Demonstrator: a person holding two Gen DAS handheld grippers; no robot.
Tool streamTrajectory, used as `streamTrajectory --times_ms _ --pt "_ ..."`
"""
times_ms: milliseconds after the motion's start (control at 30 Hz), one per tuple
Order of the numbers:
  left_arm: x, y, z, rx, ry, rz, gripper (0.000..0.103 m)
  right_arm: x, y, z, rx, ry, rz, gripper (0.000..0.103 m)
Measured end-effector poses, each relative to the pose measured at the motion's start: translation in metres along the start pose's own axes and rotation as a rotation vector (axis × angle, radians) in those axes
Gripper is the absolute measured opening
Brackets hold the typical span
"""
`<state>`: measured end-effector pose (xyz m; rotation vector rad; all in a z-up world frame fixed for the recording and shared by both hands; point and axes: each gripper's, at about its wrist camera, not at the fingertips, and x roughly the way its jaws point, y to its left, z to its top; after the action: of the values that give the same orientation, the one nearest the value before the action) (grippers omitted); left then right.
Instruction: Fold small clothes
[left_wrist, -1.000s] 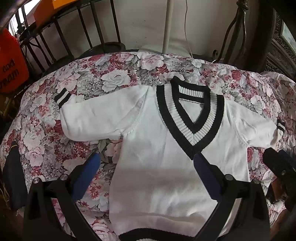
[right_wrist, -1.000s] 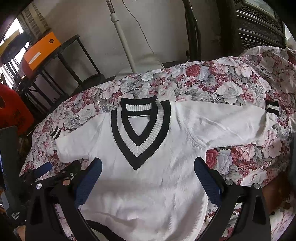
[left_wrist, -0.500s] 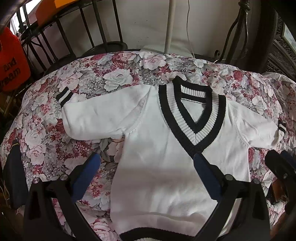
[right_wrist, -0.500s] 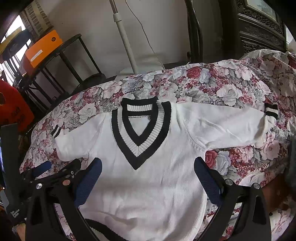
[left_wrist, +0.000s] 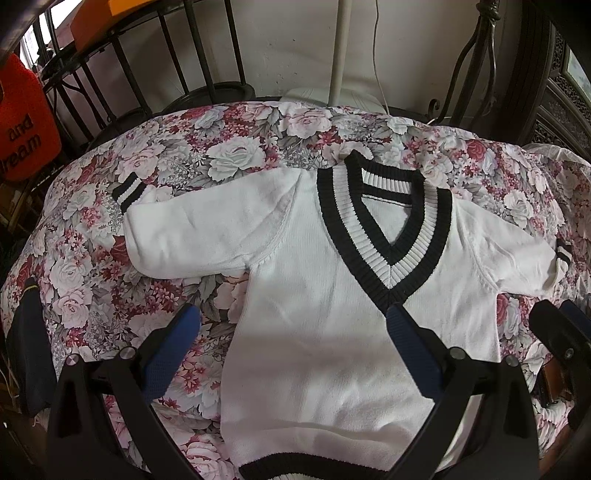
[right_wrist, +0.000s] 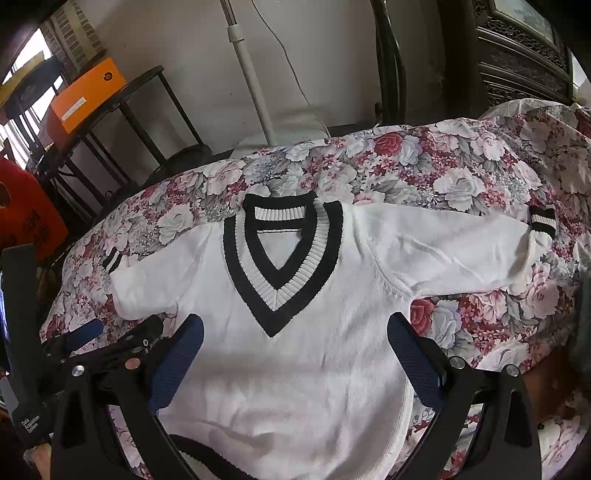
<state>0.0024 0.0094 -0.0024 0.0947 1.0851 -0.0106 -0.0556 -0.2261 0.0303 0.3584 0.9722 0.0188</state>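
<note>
Lying flat on the floral cloth (left_wrist: 229, 155), the white V-neck sweater (left_wrist: 314, 332) is seen ahead of both tongs, sleeves spread. Left gripper (left_wrist: 291, 321) and right gripper (right_wrist: 295, 328) are held wide open above it, nothing gripped.

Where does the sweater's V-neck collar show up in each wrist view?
Left wrist: collar sits right of centre, in the upper half.
Right wrist: collar sits just left of centre, mid-height.
Shared landmark: the white pole standing behind the floral cloth.
</note>
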Motion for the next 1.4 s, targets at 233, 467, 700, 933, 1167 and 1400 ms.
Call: streamTrajectory --times_ms 233,467,700,933,1167,1400 --pt "0.0004 0.0001 -0.0011 -0.001 0.000 0.000 0.098 0.0002 -0.0003 -0.0003 0.000 0.000 0.000 0.100" --pt "0.0027 -0.0003 -0.0036 0.002 0.010 0.000 0.098 0.0008 -0.0005 -0.0008 0.000 0.002 0.000 0.100" --pt "0.0045 -0.0027 -0.0022 0.003 0.015 0.003 0.098 0.0010 -0.0005 -0.0007 0.000 0.002 0.000 0.100" --pt "0.0045 -0.0026 -0.0021 0.005 0.015 0.003 0.098 0.0013 -0.0009 -0.0005 0.001 0.004 0.000 0.100" --pt "0.0044 -0.0028 -0.0021 0.004 0.015 0.002 0.098 0.0019 -0.0012 0.0003 0.001 0.004 0.000 0.100" --pt "0.0075 -0.0005 -0.0038 0.003 0.019 0.007 0.098 0.0037 -0.0023 -0.0024 -0.002 0.004 -0.003 0.100"
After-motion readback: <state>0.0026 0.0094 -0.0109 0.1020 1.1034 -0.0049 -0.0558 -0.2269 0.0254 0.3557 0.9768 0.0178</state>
